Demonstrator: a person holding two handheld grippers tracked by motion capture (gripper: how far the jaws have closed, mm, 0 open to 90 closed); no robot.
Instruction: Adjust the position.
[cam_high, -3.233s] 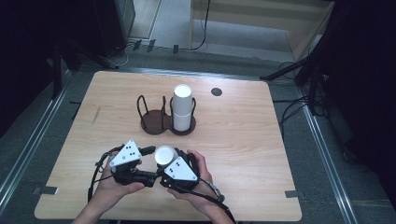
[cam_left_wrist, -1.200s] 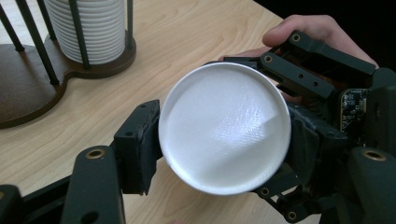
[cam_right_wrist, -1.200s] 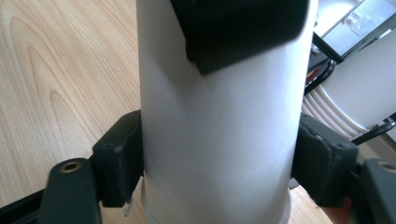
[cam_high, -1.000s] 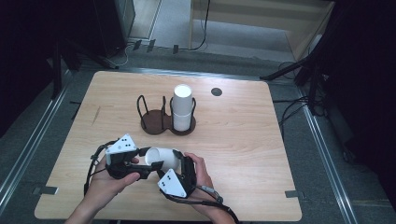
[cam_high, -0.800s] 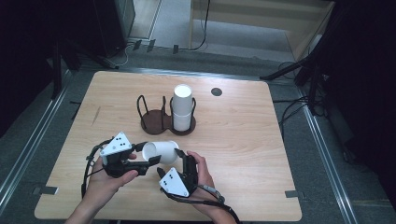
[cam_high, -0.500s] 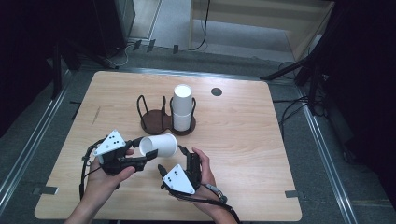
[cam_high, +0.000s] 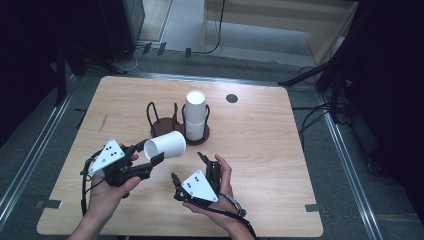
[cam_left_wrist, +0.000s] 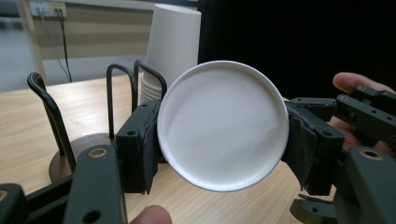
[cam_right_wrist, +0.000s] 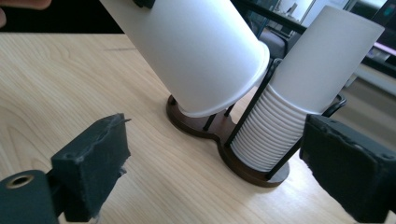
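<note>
- My left gripper is clamped on a white paper cup, pads squeezing its base end; cup lies sideways in the air, above the desk, near the front-left corner.
- My right gripper has jaws that have just been opening; they stand wide with nothing between them, close to the front edge.
- Cup rim points toward the dark wire holder at mid-desk.
- Cup stack stands upright in the holder's right ring.
</note>
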